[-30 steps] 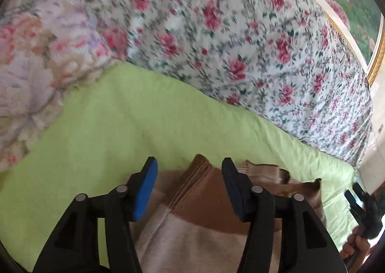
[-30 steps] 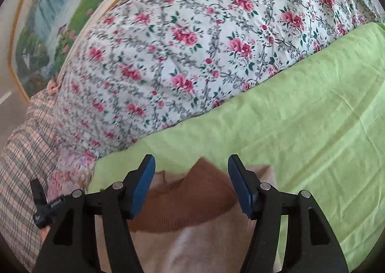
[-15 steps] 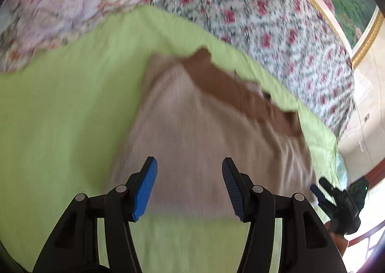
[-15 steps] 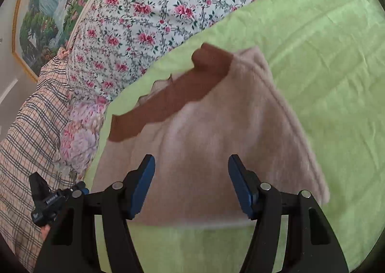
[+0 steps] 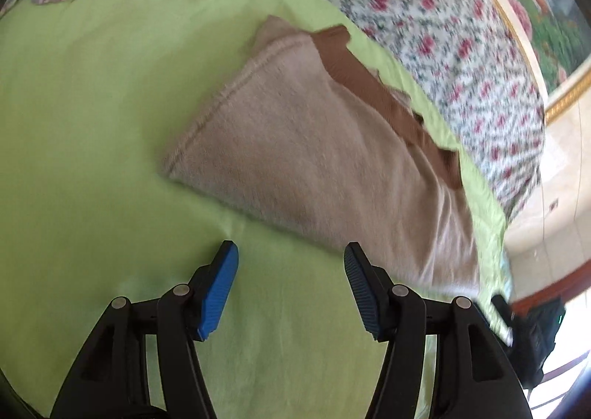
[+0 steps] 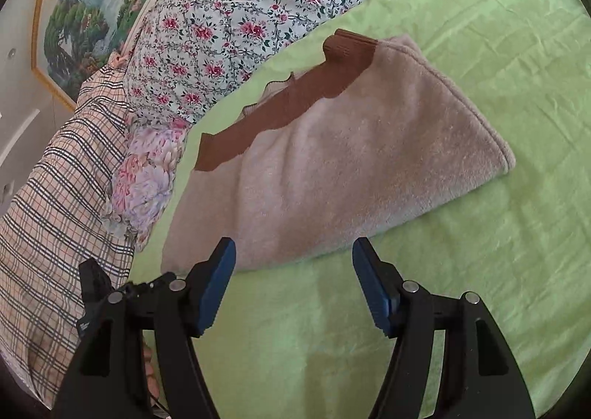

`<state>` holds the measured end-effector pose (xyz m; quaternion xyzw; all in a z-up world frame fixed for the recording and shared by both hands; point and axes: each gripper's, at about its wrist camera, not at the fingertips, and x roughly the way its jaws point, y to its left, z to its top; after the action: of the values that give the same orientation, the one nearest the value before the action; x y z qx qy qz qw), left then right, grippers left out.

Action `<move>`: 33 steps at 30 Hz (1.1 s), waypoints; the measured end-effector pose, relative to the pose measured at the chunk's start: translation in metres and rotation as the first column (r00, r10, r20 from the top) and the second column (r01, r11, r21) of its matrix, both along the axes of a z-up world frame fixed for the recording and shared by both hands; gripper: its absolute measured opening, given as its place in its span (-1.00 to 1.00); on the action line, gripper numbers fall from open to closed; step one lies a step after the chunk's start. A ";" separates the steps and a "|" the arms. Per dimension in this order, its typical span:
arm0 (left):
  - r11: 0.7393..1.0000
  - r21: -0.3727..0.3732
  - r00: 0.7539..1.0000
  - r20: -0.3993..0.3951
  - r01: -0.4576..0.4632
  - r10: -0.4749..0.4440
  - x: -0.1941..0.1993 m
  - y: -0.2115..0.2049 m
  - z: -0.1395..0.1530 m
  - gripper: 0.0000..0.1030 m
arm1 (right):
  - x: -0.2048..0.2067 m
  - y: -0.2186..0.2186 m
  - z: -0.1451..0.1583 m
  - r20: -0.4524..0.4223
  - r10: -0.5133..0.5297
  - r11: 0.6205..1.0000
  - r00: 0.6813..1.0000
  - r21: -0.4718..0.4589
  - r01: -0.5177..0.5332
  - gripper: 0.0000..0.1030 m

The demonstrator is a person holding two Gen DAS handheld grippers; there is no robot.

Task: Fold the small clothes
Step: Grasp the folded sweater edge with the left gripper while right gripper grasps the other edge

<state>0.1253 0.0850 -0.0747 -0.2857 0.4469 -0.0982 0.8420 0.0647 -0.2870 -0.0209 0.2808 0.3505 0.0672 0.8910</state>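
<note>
green sheet (image 6: pixel 461 289); folded beige garment (image 6: pixel 351 167)

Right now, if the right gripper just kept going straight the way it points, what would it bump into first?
Most likely the near edge of the folded garment, which lies just ahead of the open right gripper on the green sheet. Depth is hard to judge; angled lower, it would meet the sheet first.

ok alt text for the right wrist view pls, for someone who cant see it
A folded beige knit garment with a brown ribbed band lies on a lime green bedsheet, just beyond the open right gripper, whose blue-padded fingers hold nothing. A floral quilt is bunched behind it.
</note>
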 end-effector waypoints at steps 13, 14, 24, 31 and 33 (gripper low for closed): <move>0.992 0.031 0.989 0.080 -0.126 0.123 0.079 0.004 0.011 -0.85 | 0.027 -0.004 0.003 -0.008 0.024 1.000 1.000 -0.012 -0.024 0.30; 0.992 0.039 0.988 0.101 -0.122 0.117 0.080 0.000 0.017 -0.84 | 0.032 -0.005 0.005 -0.012 0.026 1.000 1.000 -0.015 -0.026 0.30; 0.971 0.199 0.941 0.285 0.130 -0.185 0.062 -0.110 0.077 -0.87 | 0.149 0.007 0.035 -0.091 0.282 0.955 0.955 0.122 -0.271 0.33; 0.942 0.246 0.929 0.235 0.228 -0.286 0.068 -0.158 0.058 -0.87 | 0.213 0.061 0.015 -0.160 0.465 0.861 0.871 0.311 -0.402 0.60; 0.941 0.250 0.928 0.234 0.230 -0.289 0.069 -0.160 0.056 -0.87 | 0.225 0.079 0.006 -0.221 0.461 0.877 0.860 0.262 -0.403 0.56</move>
<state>0.1943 -0.0747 -0.0186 -0.1138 0.3714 -0.1973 0.9001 0.2896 -0.2075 -0.0154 0.2923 0.5166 0.2622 0.7609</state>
